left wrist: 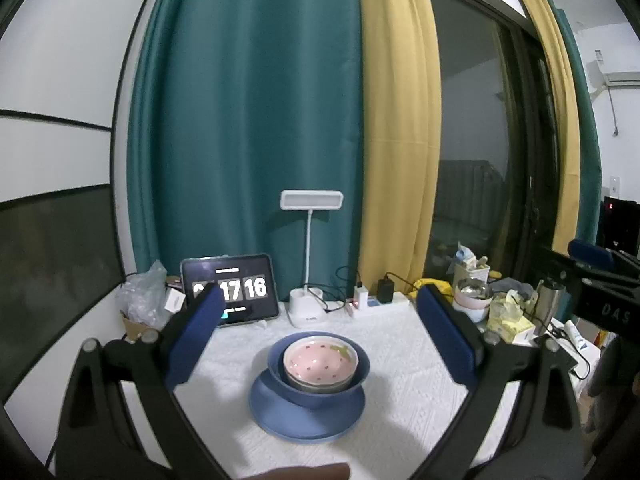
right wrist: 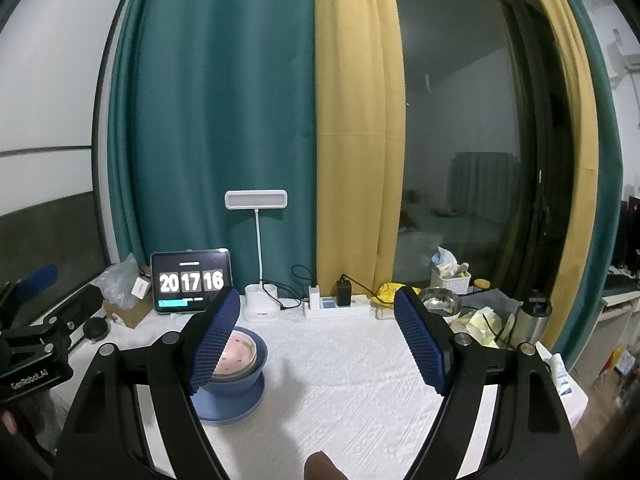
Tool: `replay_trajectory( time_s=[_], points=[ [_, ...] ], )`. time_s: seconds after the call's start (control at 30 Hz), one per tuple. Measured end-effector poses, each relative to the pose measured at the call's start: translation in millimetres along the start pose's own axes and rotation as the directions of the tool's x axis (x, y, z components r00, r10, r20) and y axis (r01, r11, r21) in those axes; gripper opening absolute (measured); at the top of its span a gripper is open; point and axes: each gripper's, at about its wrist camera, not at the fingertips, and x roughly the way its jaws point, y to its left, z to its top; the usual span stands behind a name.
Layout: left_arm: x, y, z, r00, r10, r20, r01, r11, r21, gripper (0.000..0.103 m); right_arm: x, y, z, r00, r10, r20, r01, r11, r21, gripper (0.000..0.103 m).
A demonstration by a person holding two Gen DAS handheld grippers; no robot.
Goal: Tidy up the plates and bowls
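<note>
A white-covered worktop [left wrist: 400,360] carries one stack: a pink bowl [left wrist: 320,362] nested in a blue bowl [left wrist: 318,394], standing on a blue plate [left wrist: 307,416]. The left gripper [left wrist: 320,332] hovers with jaws wide apart, the stack centred between them. The right gripper [right wrist: 320,340] also has jaws apart and empty; the stack sits behind its left jaw.

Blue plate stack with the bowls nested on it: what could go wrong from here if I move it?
1. The pink bowl with red dots sits loose in the deep blue bowl, itself on the flat blue plate; lifting by the plate could let them slide.
2. The black tablet showing a clock and the white desk lamp stand just behind; pushing the stack back could knock them.
3. Both the left gripper and right gripper are open and holding nothing.
</note>
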Motion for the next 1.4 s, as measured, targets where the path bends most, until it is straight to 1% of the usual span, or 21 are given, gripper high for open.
replay_trajectory(
  time_s=[1.4],
  points=[
    [-3.3, -6.6, -7.1, 1.0, -0.006, -0.006, 0.006, 1.0, 0.009, 0.097, 0.5, -0.3, -1.3, 1.0, 0.001, -0.005, -0.001, 1.0, -0.002, 0.082]
  ],
)
